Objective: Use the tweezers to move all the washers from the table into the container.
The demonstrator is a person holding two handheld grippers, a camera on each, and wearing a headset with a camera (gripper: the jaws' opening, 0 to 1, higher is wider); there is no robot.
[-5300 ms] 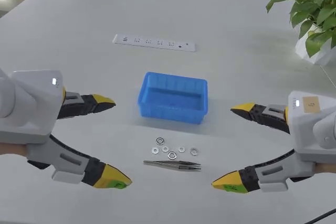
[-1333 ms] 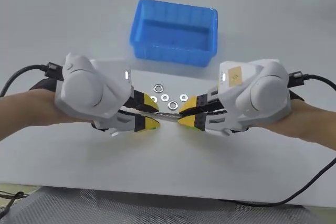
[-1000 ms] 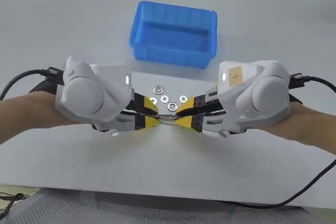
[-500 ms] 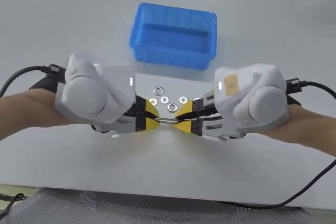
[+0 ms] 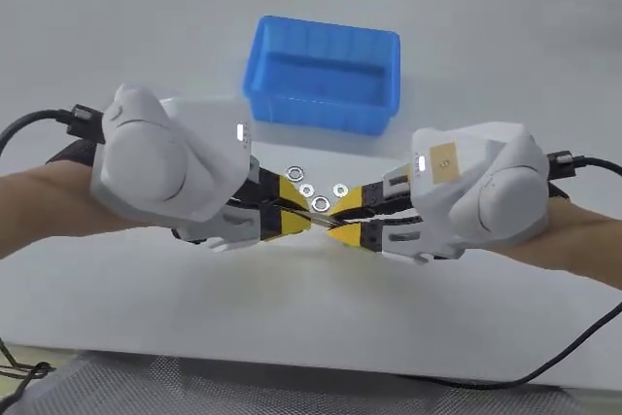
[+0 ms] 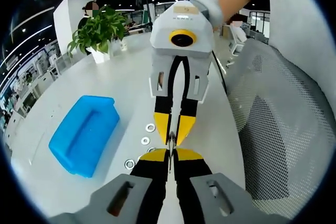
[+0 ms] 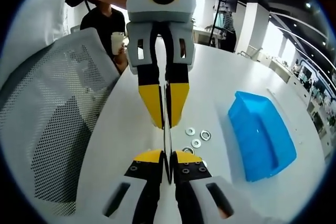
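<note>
Your left claw (image 5: 294, 211) and right claw (image 5: 342, 219) both pinch shut on the tweezers (image 5: 318, 223), just near of the washers (image 5: 318, 204); the blue container (image 5: 323, 73) sits farther back on the tabletop (image 5: 311, 308)

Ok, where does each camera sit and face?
Head view: on the person's head, looking down at the table; forearms, left gripper and right gripper show.
Left gripper view: on the left gripper, facing the right gripper; own jaws show.
Right gripper view: on the right gripper, facing the left; own jaws show.
Shared: both gripper views see tweezers, washers, blue container.
</note>
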